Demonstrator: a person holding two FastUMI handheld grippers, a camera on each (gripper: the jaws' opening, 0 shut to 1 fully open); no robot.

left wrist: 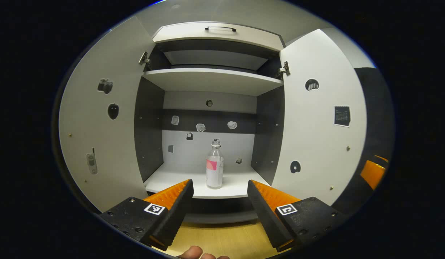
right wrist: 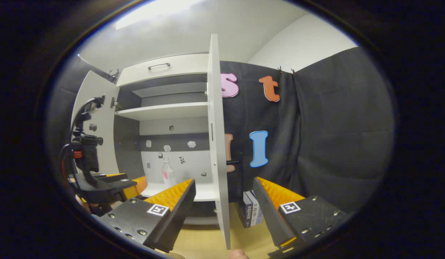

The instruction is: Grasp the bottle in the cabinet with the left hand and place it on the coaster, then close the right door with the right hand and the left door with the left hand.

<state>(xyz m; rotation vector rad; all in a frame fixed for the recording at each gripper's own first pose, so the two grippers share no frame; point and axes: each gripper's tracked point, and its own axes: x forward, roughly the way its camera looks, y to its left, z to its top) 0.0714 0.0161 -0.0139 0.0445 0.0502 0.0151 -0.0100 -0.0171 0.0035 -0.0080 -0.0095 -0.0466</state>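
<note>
A clear bottle [left wrist: 215, 165] with a pink label and a pump cap stands upright on the lower shelf [left wrist: 179, 180] of the white cabinet, both doors swung wide. My left gripper [left wrist: 220, 201] is open, a short way in front of the shelf, with the bottle centred beyond the gap between its fingers. In the right gripper view the bottle [right wrist: 167, 172] shows small inside the cabinet. My right gripper [right wrist: 224, 205] is open, and the right door's edge [right wrist: 219, 144] runs through the gap between its fingers. The left gripper [right wrist: 100, 183] shows at the left, near the shelf.
The left door [left wrist: 100, 136] and right door [left wrist: 316, 126] flank the opening, each with stickers. An upper shelf [left wrist: 211, 77] and a drawer with a handle [left wrist: 220, 28] sit above. Two small boxes [right wrist: 252, 212] stand on the wooden tabletop [left wrist: 222, 237] right of the right door.
</note>
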